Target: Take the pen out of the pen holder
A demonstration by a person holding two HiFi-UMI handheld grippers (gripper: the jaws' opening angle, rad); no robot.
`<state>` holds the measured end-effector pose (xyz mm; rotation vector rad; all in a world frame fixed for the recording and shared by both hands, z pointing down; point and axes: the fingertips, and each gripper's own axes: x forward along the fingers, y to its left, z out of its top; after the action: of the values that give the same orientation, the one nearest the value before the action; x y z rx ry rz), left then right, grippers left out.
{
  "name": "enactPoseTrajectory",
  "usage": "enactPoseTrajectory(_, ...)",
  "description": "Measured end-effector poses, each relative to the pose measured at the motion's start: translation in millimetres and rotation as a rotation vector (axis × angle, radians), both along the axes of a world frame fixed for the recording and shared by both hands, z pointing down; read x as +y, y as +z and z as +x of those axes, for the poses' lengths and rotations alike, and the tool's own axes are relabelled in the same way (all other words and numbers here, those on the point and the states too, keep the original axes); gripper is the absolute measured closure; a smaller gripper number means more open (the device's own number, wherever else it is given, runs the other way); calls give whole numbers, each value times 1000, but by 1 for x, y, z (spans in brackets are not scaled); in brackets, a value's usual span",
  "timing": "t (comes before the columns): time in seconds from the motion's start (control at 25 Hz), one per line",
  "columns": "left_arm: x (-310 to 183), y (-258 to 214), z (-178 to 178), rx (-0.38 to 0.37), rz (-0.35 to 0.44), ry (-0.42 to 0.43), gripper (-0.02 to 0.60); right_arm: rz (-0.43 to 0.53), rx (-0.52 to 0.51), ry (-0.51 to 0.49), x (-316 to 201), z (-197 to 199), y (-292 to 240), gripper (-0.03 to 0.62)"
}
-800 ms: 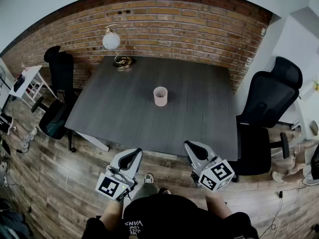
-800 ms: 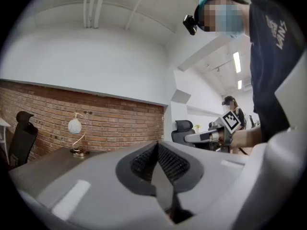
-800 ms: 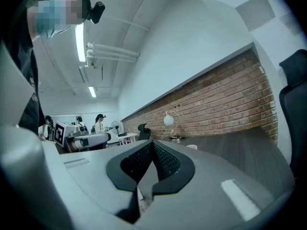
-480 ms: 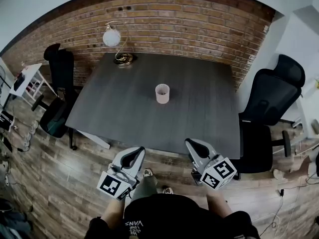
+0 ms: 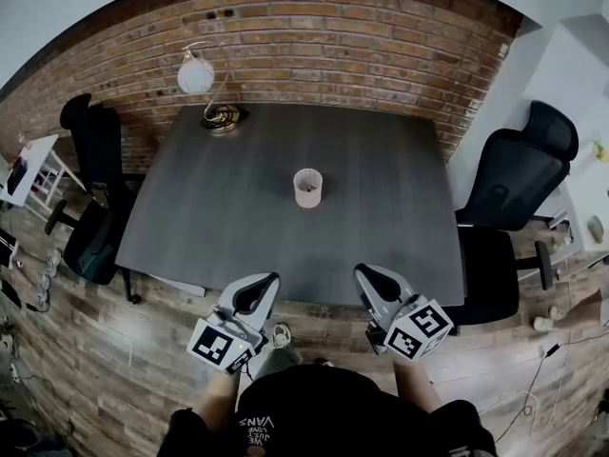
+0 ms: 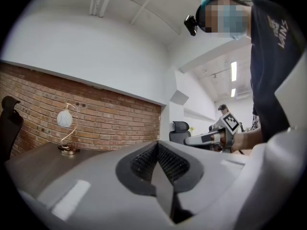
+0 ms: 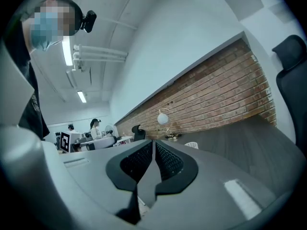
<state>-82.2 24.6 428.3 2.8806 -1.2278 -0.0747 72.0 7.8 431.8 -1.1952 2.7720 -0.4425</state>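
Observation:
The pen holder, a pale mesh cup, stands upright near the middle of the dark grey table. It shows small past the jaws in the right gripper view. I cannot make out a pen in it. My left gripper and right gripper hang side by side at the table's front edge, well short of the cup. Both point level toward the brick wall. The left gripper has its jaws shut on nothing, and so has the right gripper.
A globe lamp on a brass base stands at the table's far left corner. Black office chairs flank the table at left and right. A brick wall runs behind it.
The head view has shifted a little to the right, so the table and lamp sit further left. Both grippers stay shut in about the same place; the pen holder has not moved.

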Motion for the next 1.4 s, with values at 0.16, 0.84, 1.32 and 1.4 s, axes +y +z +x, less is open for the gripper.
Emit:
enactPoseTrajectory(0.16,-32,1,-13,-9,8,44,528,10,11,73,-24,-10,-1,592)
enactPoseTrajectory(0.84,-123,21,-41,-49,-23,246,527,-12,-8,269,-80,-52,14,594)
enactPoseTrajectory(1.32,-171,50,-12,-127,-27,290,526,-53,-53,262,-107,-33,20,594)
enactPoseTrajectory(1.4,-178,53,-3,-137,-27,278,525,-58,-54,241,-114,-27,20,594)
